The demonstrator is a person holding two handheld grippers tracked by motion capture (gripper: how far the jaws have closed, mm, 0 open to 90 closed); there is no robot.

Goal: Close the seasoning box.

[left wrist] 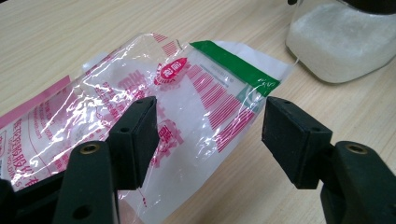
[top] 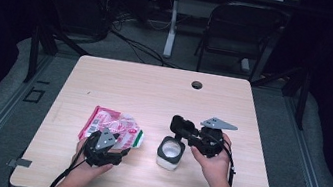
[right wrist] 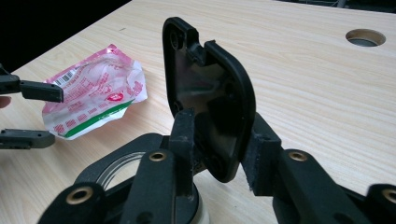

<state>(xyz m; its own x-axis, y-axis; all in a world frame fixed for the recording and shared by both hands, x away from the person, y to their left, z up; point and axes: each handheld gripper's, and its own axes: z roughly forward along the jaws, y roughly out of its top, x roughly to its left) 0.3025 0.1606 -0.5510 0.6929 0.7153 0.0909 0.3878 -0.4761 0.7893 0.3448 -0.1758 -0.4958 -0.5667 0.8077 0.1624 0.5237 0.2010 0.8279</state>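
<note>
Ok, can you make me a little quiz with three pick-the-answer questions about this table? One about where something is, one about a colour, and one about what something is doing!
1. Where does the jar stand?
A. between the two grippers
B. by the hole in the table
C. on the chair

2. What colour is the strip on the plastic bag?
A. blue
B. green
C. yellow

3. What is the jar's flip lid doing?
A. lying flat on the table
C. shut down tight
B. standing open between the right gripper's jaws

Answers:
1. A, it stands between the left gripper and the right one in the high view.
2. B, the green strip crosses the bag's end.
3. B, the black lid stands up between both pads.
</note>
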